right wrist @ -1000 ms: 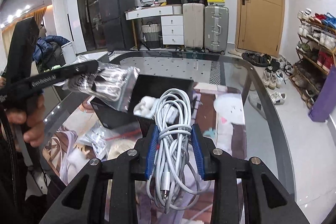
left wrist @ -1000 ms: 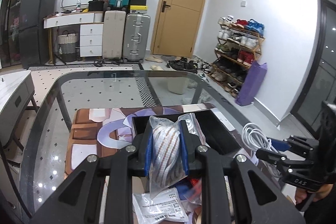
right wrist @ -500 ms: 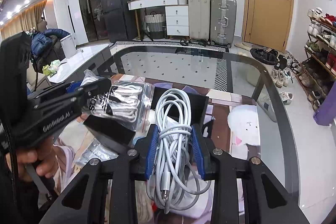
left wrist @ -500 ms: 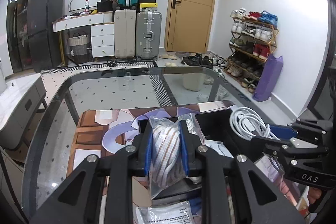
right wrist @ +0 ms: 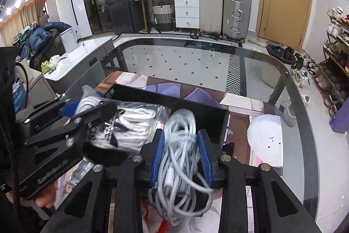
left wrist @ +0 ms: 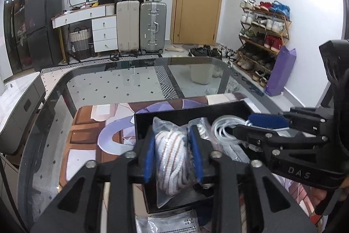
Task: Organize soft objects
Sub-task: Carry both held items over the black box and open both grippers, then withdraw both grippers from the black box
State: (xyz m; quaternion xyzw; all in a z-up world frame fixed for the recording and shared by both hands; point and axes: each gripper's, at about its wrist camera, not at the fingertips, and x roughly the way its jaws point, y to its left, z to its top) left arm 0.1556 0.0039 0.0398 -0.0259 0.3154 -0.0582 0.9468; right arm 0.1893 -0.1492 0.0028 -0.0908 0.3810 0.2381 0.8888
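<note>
Over the black box (left wrist: pixel 229 110) near the tabletop's (left wrist: pixel 122 88) near edge, both tongs meeting, presumably to drop soft goods into one container.

Left: left tongs (left wrist: pixel 173 152) opening, blue pads easing away from the bagged rope (left wrist: pixel 172 154), a white-and-brown braid in a clear bag. Bag hanging between the pads, lower end down inside the box at its left end; whether the pads press it at all now, hard to say. Held low and pointed down, likely so the bag falls straight in and does not slide onto the printed mat (left wrist: pixel 91 134) under the box.

Right: right tongs (right wrist: pixel 182 156) pinching the white cable (right wrist: pixel 181 145), a loose coil bunched between the pads, loops and a plug dangling below. Coil over the box's right end, just beside the bagged rope. Firm pinch probably needed since a loose coil would spill apart.

Left wrist view: box's left and far walls, more packets (left wrist: pixel 170 224) on the mat at the near edge, and the right tongs from the side with cable loops over the box. None of that low clutter clear from the other camera.

Right wrist view: left tongs (right wrist: pixel 93 115) from the side, blurred, bag stretched flat over the box; also the box's right wall, a white round cushion (right wrist: pixel 266 137) on the mat toward the right edge, and the cable's dangling plug, hidden from the left camera.
</note>
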